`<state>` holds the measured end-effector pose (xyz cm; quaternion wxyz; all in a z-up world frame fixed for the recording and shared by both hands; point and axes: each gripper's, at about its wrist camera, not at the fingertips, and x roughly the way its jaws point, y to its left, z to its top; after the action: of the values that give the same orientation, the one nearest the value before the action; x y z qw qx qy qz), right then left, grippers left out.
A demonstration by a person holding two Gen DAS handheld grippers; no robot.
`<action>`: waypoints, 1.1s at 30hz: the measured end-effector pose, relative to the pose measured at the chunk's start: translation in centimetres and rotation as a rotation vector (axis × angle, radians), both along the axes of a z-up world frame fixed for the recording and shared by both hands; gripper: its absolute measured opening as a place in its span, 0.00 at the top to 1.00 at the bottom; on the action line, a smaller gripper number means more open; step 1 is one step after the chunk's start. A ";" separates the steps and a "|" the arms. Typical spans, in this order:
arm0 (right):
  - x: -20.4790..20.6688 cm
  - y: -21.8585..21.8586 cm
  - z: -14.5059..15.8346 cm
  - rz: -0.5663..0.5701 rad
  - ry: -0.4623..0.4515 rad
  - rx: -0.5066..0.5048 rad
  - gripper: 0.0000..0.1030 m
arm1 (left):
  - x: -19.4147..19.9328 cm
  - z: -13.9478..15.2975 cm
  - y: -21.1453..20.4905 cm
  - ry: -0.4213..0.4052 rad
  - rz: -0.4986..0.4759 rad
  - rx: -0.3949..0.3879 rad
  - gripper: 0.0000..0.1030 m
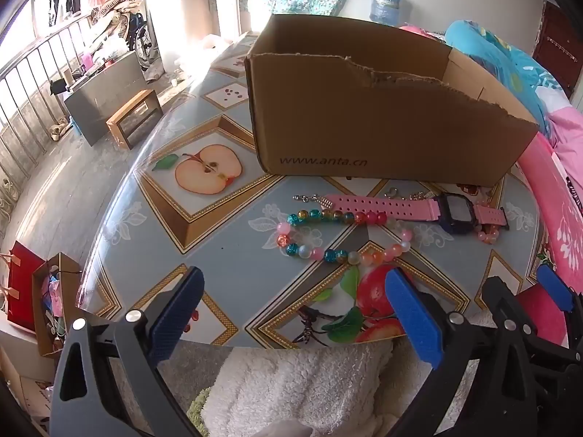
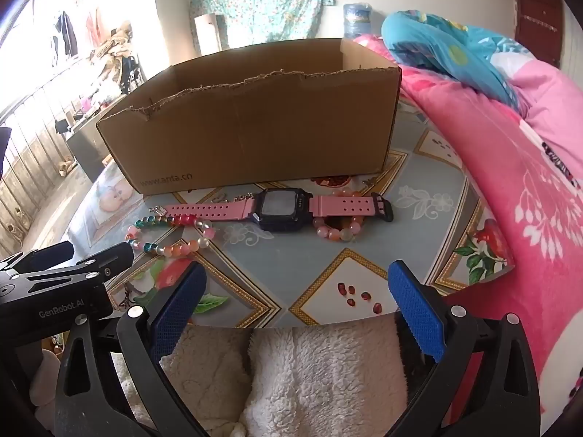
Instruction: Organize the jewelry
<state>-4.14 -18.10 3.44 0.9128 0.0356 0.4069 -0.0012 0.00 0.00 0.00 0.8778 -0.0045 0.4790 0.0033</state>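
Grippers first: the left gripper hangs over the near edge of the table with its two flat blue ribbed pads spread wide and nothing between them; the right gripper stands the same way, pads far apart and empty, black plastic arms with silver rivets behind them; below both lies fluffy white fleece.

Beyond the pads the table has a glossy printed cover, pale blue with gold-framed squares showing apples and seeds; on it, just past the left gripper, lies a long bracelet of round glassy beads in teal, amber, red, pink and milky white, drawn out in a loose flat loop; touching its far side is a watch laid flat, with a dark square case, a grey screen and a soft pink strap full of holes; a thin silver chain with a small hook peeks out along the strap; a smaller ring of pink and peach beads sits under the buckle end of the strap.

Behind all this stands an open cardboard box, brown, with a ragged torn top edge; a pink flowered blanket bulges at the table's right side.
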 end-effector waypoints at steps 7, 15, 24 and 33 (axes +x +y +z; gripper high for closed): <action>0.0 0.1 -0.1 0.000 -0.002 -0.006 0.07 | 0.0 0.0 0.0 0.004 -0.001 0.000 0.05; 0.3 0.1 0.1 0.000 -0.003 -0.008 0.07 | 0.0 -0.4 0.5 0.003 -0.005 -0.003 0.05; 0.3 0.1 0.0 -0.001 -0.004 -0.008 0.07 | 0.0 0.0 0.0 0.003 -0.002 0.001 0.05; 0.2 0.0 0.2 -0.001 -0.004 -0.008 0.07 | 0.0 0.0 0.0 0.002 -0.001 0.000 0.05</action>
<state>-3.96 -18.05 3.67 0.9138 0.0322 0.4049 -0.0032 0.02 0.04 -0.03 0.8772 -0.0041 0.4801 0.0029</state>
